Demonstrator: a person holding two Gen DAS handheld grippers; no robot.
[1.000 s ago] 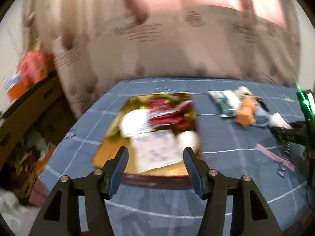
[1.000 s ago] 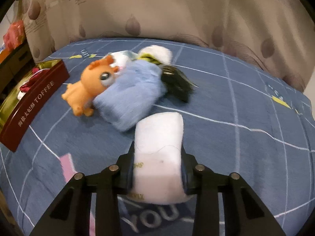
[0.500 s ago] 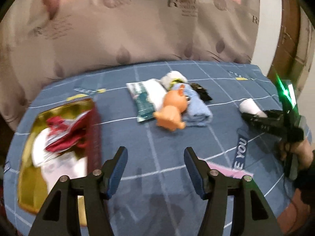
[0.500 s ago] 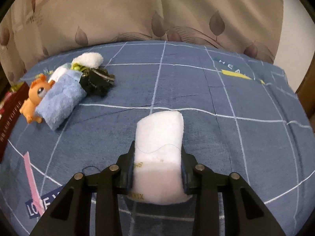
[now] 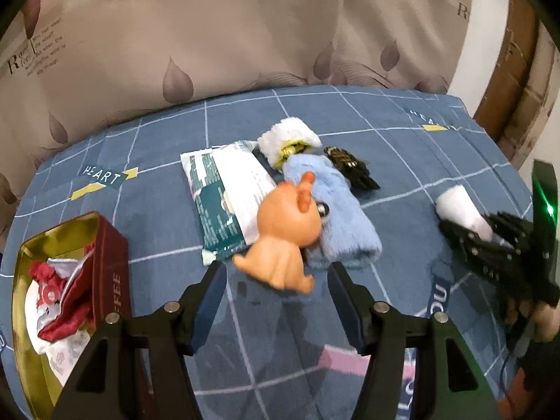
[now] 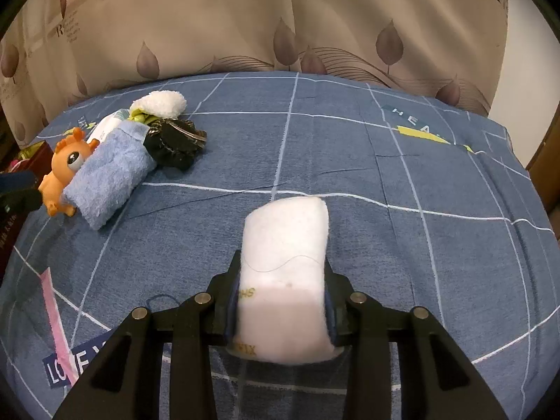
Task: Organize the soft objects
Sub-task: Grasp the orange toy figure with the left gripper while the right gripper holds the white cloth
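Observation:
My right gripper [image 6: 283,301] holds a white rolled towel [image 6: 285,245] just above the blue bedsheet; its pads still touch the roll while the jaws are opening. My left gripper [image 5: 276,301] stands open and empty, just short of an orange toy animal [image 5: 283,231]. The toy leans on a rolled light-blue towel [image 5: 336,210]. Beside them lie a white-and-teal packet [image 5: 227,192], a fluffy white roll [image 5: 287,136] and a black bundle [image 5: 351,166]. In the left wrist view the right gripper [image 5: 490,241] with its white roll [image 5: 458,210] is at the far right.
A gold-lined red toffee tin [image 5: 105,245] with red and white cloth inside sits at the left. A beige curtain [image 6: 280,17] hangs behind the bed. The sheet's right edge [image 6: 525,161] drops off near a wooden door. A pink strip [image 6: 52,301] lies on the sheet.
My left gripper has swung right from over the tin to the toy and towel pile. My right gripper carried the white roll right, away from the pile, then stayed put.

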